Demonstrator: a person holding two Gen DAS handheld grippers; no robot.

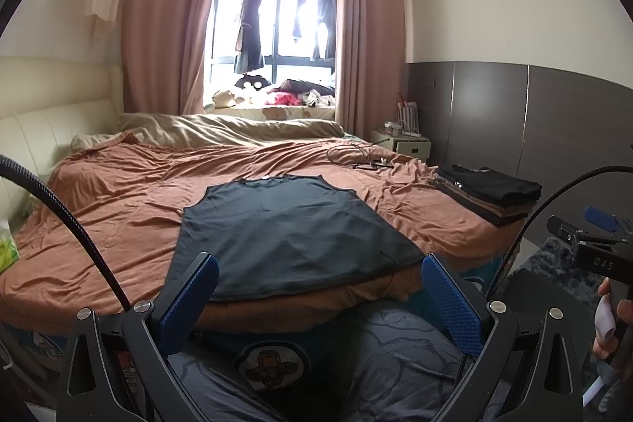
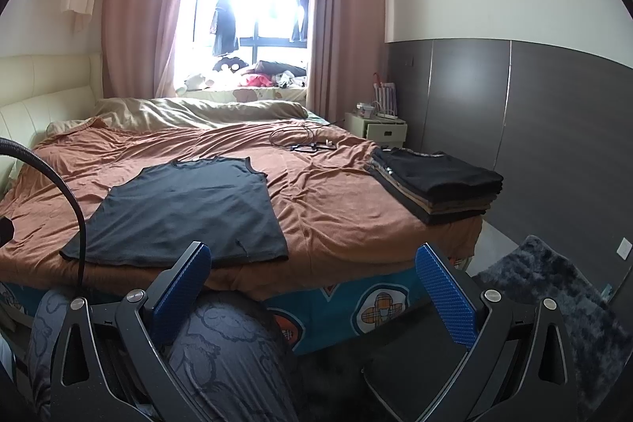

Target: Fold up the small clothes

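Note:
A dark grey sleeveless top (image 1: 292, 236) lies spread flat on the orange bedsheet (image 1: 118, 208), hem at the bed's near edge; it also shows in the right wrist view (image 2: 186, 212). My left gripper (image 1: 318, 275) is open and empty, held just before the hem. My right gripper (image 2: 312, 263) is open and empty, back from the bed edge, right of the top. The right gripper's body shows at the right edge of the left wrist view (image 1: 593, 256).
A stack of folded dark clothes (image 2: 435, 184) sits at the bed's right corner. Cables and glasses (image 2: 304, 141) lie further back. A beige duvet (image 2: 198, 111) is bunched at the far side. A nightstand (image 2: 376, 127) and a dark rug (image 2: 554, 299) are on the right.

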